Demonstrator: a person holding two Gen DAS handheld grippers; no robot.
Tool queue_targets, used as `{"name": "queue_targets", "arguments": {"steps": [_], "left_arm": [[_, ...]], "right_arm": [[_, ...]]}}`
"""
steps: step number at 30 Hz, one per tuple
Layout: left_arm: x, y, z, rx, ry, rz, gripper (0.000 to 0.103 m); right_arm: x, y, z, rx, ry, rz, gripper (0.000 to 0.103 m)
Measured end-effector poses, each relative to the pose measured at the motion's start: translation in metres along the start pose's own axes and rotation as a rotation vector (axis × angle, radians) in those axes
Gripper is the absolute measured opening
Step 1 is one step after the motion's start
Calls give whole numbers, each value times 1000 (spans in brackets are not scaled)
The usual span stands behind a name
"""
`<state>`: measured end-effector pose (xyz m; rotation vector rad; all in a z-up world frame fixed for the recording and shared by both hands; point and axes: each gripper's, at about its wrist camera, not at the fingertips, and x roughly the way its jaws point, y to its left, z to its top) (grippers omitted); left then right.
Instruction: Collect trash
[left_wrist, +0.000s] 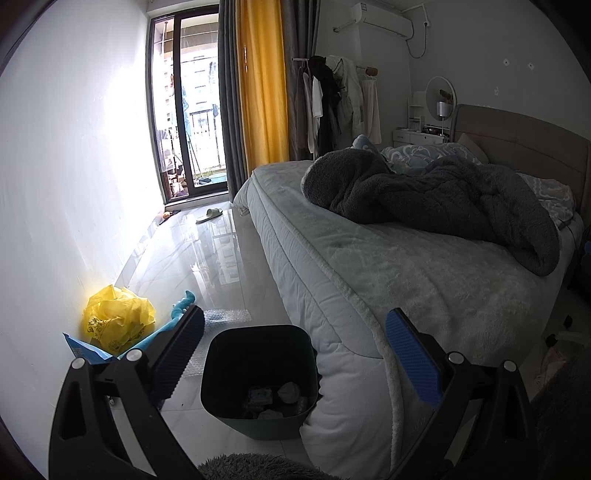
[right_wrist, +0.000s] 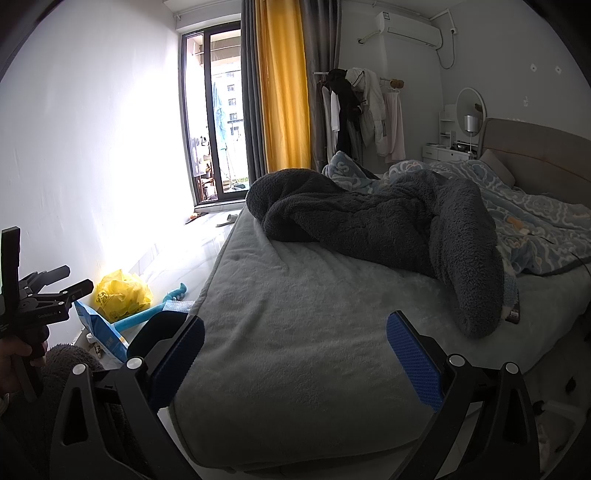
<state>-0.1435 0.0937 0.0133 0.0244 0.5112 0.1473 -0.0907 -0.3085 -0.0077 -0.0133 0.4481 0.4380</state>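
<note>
Trash bin (left_wrist: 258, 373), dark, square-mouthed, crumpled scraps inside, left tool (left_wrist: 295, 354) and right tool (right_wrist: 295, 354) spread empty

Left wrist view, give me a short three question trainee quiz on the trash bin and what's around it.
1. True or false: the trash bin already holds some items.
2. The yellow plastic bag lies: A) on the bed, B) on the floor by the wall, C) inside the bin?
3. What state is the left claw in?

Key:
1. True; crumpled pieces show at the bottom.
2. B.
3. Open, holding nothing, above the bin beside the bed.
</note>
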Motion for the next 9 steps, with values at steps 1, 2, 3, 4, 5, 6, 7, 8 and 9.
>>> {"name": "queue_targets", "arguments": {"steps": [1,2,3,4,5,6,7,8,9], "left_arm": [[0,0,0,0,0,0,100],[0,0,0,0,0,0,100],[0,0,0,0,0,0,100],[0,0,0,0,0,0,100],[0,0,0,0,0,0,100],[0,0,0,0,0,0,100],[0,0,0,1,0,0,100],[0,0,0,1,0,0,100],[0,0,0,1,0,0,100]], "right_arm": [[0,0,0,0,0,0,100],[0,0,0,0,0,0,100],[0,0,0,0,0,0,100],[0,0,0,0,0,0,100],[0,0,0,0,0,0,100],[0,0,0,0,0,0,100],[0,0,0,0,0,0,100],[0,0,0,0,0,0,100],[0,0,0,0,0,0,100]]}}
